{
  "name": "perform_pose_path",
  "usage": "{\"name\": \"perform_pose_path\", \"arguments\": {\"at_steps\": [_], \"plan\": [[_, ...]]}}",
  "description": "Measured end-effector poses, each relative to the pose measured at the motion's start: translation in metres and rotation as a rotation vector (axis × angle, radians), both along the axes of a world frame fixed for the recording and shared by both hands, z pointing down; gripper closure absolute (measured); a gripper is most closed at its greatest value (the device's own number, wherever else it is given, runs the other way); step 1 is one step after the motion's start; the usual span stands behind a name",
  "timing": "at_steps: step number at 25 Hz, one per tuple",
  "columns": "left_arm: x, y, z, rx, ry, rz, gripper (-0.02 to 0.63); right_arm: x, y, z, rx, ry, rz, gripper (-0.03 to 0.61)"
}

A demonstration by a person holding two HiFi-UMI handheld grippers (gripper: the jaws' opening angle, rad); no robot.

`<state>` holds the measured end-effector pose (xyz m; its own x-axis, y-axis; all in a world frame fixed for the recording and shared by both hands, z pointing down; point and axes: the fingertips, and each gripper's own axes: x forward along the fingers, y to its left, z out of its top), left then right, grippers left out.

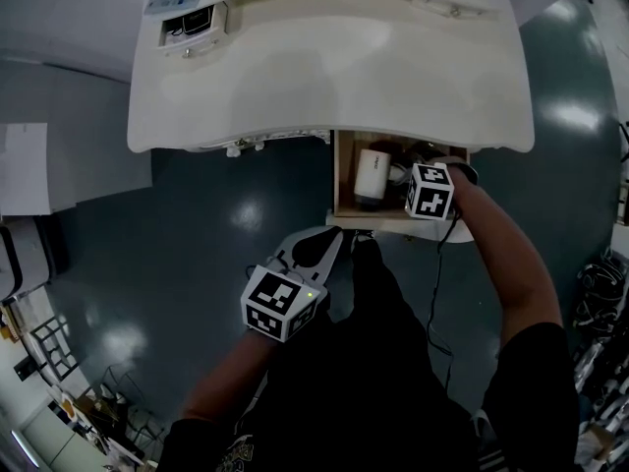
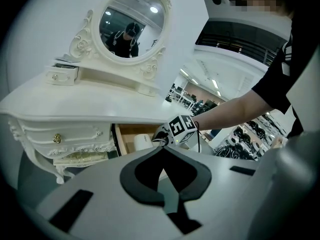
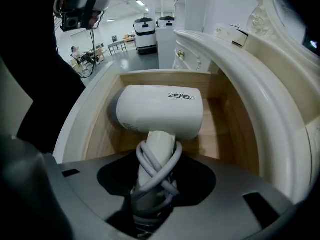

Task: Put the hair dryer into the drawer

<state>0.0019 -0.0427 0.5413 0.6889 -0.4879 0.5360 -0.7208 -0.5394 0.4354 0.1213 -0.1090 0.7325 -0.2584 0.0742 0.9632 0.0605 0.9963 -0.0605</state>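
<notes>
Nearest us, our left gripper (image 2: 163,149) hangs just in front of the drawer (image 1: 341,180), its jaws pressed together on nothing. Our right gripper (image 3: 155,184) pinches the cord-wrapped handle of the hair dryer (image 3: 160,111), whose white body is already inside the open drawer. We judge that what remains is setting it down, letting go and perhaps closing the drawer.

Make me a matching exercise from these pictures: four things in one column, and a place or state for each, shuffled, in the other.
1. hair dryer
2. left tool
3. mirror
4. drawer

A. pulled open
B. shut, nothing in it
C. stands on the dressing table
D. handle gripped by the right tool

Pairs: 1-D, 2-B, 3-C, 4-A
</notes>
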Motion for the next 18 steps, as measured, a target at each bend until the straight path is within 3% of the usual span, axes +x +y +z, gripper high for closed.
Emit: {"name": "perform_pose_path", "arguments": {"at_steps": [18], "plan": [[0.011, 0.003, 0.010, -0.035, -0.002, -0.009, 0.611, 0.001, 0.000, 0.018, -0.038, 0.001, -0.038, 0.382]]}}
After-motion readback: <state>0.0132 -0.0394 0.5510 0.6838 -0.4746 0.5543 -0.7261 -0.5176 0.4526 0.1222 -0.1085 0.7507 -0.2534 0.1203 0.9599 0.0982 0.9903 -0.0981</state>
